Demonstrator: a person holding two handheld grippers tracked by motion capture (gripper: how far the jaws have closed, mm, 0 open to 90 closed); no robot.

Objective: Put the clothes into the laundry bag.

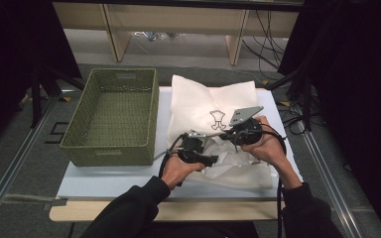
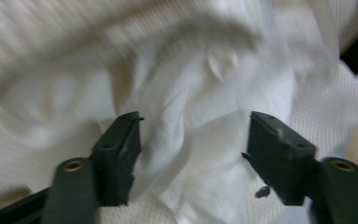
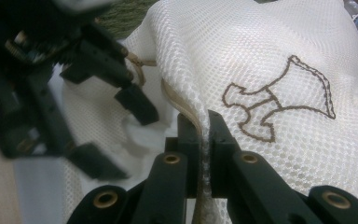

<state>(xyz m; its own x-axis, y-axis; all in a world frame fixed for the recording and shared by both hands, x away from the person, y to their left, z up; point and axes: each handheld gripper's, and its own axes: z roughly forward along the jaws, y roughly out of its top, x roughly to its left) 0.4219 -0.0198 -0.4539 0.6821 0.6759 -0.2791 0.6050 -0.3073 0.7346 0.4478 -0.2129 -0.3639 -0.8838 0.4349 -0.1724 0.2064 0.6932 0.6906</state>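
The right gripper (image 3: 204, 140) is pinching the beige-trimmed rim of a white mesh laundry bag (image 3: 261, 56) between clenched jaws. The left gripper (image 2: 193, 144) is standing released, soft crumpled white cloth (image 2: 200, 154) lying between its parted jaws.

Grey floor (image 1: 25, 148) all around, with a pale wooden frame (image 1: 114, 34) standing along the top of the frame and a tangle of black cables (image 1: 273, 44) at upper right. Black curtains (image 1: 10, 49) darken both side edges. White tabletop (image 1: 109, 181) sits center.
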